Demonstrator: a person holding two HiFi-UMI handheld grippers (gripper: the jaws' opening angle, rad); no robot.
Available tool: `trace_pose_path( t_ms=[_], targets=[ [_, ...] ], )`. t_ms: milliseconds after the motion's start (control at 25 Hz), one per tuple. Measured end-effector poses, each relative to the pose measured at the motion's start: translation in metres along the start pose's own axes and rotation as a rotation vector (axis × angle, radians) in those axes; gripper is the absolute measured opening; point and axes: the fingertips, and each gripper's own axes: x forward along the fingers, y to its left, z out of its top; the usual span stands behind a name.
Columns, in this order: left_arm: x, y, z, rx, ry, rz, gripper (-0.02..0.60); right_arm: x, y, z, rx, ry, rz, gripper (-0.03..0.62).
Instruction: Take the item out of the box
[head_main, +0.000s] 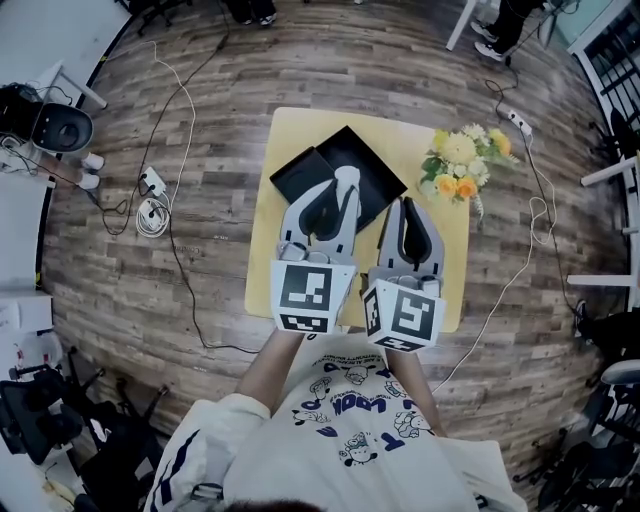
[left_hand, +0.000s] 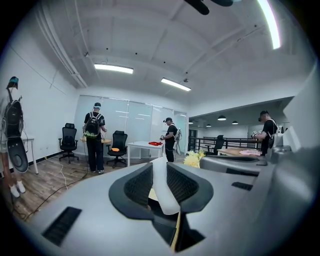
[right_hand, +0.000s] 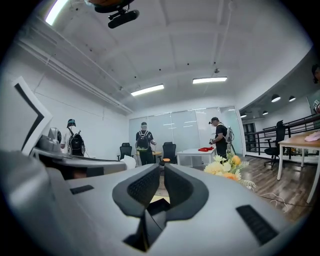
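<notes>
An open black box (head_main: 370, 165) lies on the small yellow table (head_main: 300, 125), with a second black part (head_main: 296, 176) at its left. My left gripper (head_main: 347, 178) hangs over the box, shut on a flat white item (head_main: 348, 183). In the left gripper view the white item (left_hand: 161, 187) stands upright between the ribbed pads (left_hand: 138, 185), and this gripper (left_hand: 160, 167) points almost level into the room. My right gripper (head_main: 405, 206) sits just right of the box with its jaws together and nothing in them. The right gripper view shows it (right_hand: 162, 172) the same way.
A bunch of yellow and white flowers (head_main: 462, 165) lies on the table's far right corner and shows as the flowers (right_hand: 225, 167) in the right gripper view. Cables and a power strip (head_main: 152, 195) lie on the wooden floor at left. Several people (left_hand: 95, 135), office chairs and tables stand further off.
</notes>
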Motion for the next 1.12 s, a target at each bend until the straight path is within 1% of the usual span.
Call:
trace_pose_path(
  t_ms=[240, 800, 1120],
  targets=[
    [-0.005, -0.003, 0.006, 0.016, -0.033, 0.019, 0.091, -0.002, -0.001, 0.004, 0.001, -0.017, 0.005, 0.046],
    [-0.009, -0.002, 0.008, 0.017, -0.052, 0.038, 0.091, -0.001, -0.001, 0.005, -0.018, -0.022, 0.017, 0.044],
    [-0.009, -0.003, 0.012, 0.019, -0.061, 0.031, 0.091, 0.000, 0.001, 0.007, -0.022, -0.024, 0.018, 0.044]
  ],
)
